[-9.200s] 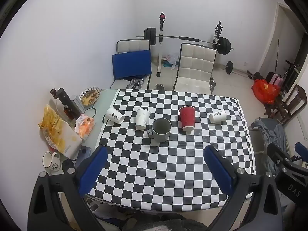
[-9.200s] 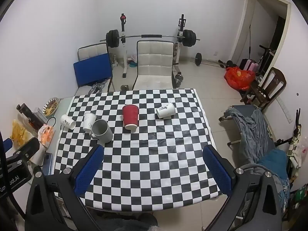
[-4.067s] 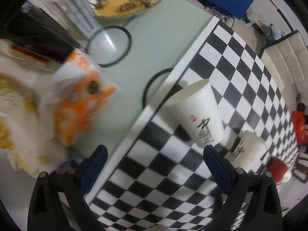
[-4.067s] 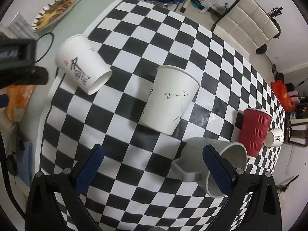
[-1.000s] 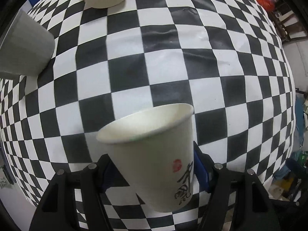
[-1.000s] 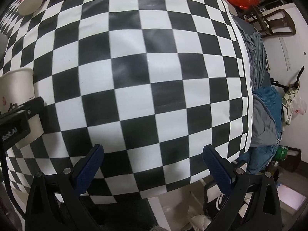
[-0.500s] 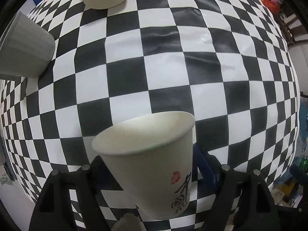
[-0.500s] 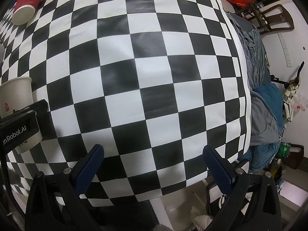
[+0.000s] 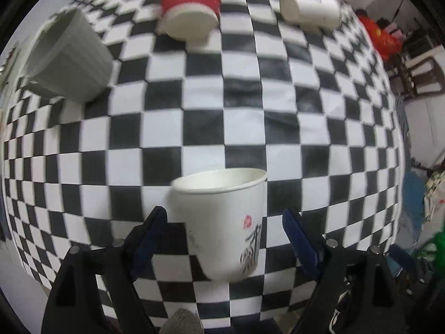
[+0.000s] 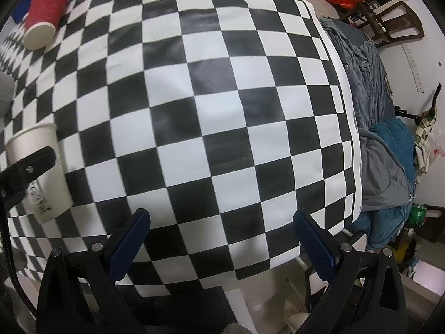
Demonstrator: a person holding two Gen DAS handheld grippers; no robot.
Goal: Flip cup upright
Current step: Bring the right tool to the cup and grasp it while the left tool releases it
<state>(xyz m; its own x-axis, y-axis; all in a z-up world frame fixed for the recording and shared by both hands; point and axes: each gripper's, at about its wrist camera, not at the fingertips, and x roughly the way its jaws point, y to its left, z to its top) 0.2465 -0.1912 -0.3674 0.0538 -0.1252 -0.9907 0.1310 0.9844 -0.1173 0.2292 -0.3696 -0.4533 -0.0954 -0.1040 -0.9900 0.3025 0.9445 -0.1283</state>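
Note:
A white paper cup (image 9: 222,220) with black brush writing and a red stamp stands upright, mouth up, on the checkered tablecloth (image 9: 250,117) near its front edge. My left gripper (image 9: 224,222) is open, its blue pads on either side of the cup with a gap on each side. The same cup shows at the left edge of the right wrist view (image 10: 36,167), partly behind the left gripper's black finger (image 10: 27,167). My right gripper (image 10: 222,222) is open and empty above the cloth's front right part.
A red paper cup (image 9: 192,5) stands upside down at the back; it also shows in the right wrist view (image 10: 46,14). A grey mug (image 9: 66,55) is at the left. A white cup (image 9: 311,8) lies on its side at the back right. Grey clothes (image 10: 375,97) lie right of the table.
The left gripper has opened and let go of the white cup, which now stands upright on the cloth. The left gripper has drawn back a little. The right gripper has barely moved.

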